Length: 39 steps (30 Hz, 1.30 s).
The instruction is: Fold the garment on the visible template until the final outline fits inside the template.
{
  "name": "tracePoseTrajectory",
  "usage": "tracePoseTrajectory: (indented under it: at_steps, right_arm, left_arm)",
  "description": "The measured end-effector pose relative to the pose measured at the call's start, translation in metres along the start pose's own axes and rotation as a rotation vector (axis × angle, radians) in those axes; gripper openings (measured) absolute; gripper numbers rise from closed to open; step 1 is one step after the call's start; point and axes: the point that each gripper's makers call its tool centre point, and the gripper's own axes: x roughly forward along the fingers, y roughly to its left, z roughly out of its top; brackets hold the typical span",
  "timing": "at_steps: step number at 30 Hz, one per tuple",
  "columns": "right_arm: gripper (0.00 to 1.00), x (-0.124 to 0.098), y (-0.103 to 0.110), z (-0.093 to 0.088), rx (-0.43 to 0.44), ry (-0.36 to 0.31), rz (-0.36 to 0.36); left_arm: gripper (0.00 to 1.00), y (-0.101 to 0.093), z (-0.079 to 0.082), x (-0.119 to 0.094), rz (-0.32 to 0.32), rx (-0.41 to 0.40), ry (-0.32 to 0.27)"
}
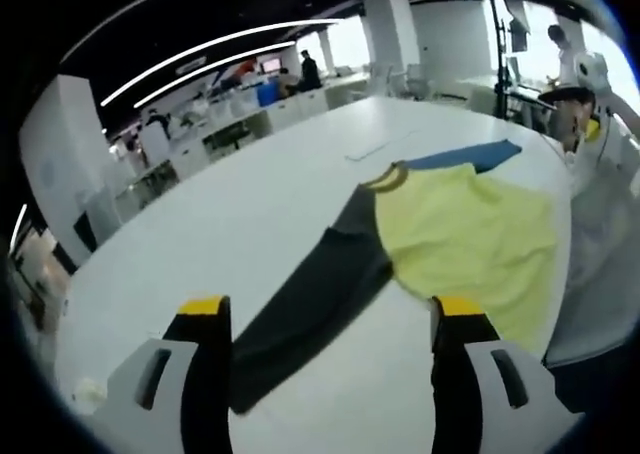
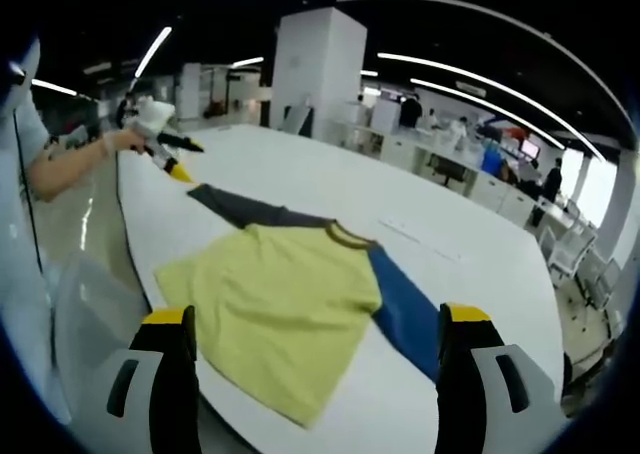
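Your left gripper [image 1: 333, 314] hangs above the white surface [image 1: 250, 204] with its fingers [image 1: 204, 319] spread wide and holding nothing. The shirt [image 1: 465, 239] lies flat at about 1 o'clock from them: yellow body, dark grey sleeve [image 1: 300, 314] reaching between the fingers, blue sleeve [image 1: 465, 156] at the far side. Your right gripper [image 2: 317, 324] is also wide apart and empty, the shirt [image 2: 275, 309] spread just beyond it, with your left gripper [image 2: 165, 154] at 10 o'clock by the grey sleeve [image 2: 240, 209]
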Motion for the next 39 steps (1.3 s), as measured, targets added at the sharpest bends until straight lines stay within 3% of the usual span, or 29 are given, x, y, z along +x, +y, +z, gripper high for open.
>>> tracePoseTrajectory:
  at_steps: [14, 21, 25, 39]
  right_arm:
    - [1.0, -0.008, -0.006, -0.004, -0.007, -0.019, 0.019]
    - [1.0, -0.012, -0.005, -0.006, -0.005, -0.024, 0.028]
    - [1.0, -0.013, -0.006, -0.008, -0.003, -0.026, 0.031]
    - [1.0, -0.013, -0.007, -0.008, -0.013, -0.047, 0.067]
  left_arm:
    - [0.86, -0.042, 0.028, -0.019, -0.038, 0.039, -0.05]
    - [0.93, -0.055, 0.027, -0.024, -0.032, 0.032, -0.054]
    - [0.95, -0.067, 0.029, -0.027, -0.069, -0.013, -0.082]
    - [0.99, -0.083, 0.038, -0.039, -0.059, -0.008, -0.097]
